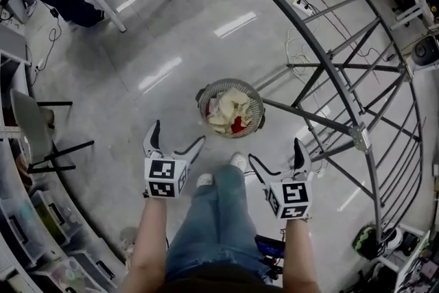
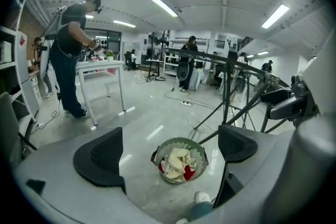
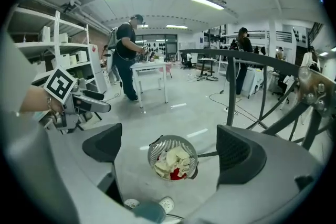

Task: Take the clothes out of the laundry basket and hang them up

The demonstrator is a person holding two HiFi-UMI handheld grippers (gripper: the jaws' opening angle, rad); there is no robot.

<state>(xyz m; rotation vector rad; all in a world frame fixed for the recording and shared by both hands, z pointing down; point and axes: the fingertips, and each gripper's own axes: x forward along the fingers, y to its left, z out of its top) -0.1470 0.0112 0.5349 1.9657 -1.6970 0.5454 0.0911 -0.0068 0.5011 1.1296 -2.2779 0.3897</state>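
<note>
Your left tongs (image 1: pixel 178 132) and right tongs (image 1: pixel 274 151) hang apart and empty over the floor (image 1: pixel 158 44), short of the laundry basket (image 1: pixel 257 106), whose light, limp clothes (image 1: pixel 230 106) should lift easily if you pinch a raised top fold.

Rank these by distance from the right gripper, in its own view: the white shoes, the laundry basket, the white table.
1. white shoes, directly beneath the jaws.
2. laundry basket, straight ahead, mid-view.
3. white table, far back, left of centre.

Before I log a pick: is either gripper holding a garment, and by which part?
Nothing is held. The left gripper and right gripper are both open and empty; the clothes lie in the laundry basket.
</note>
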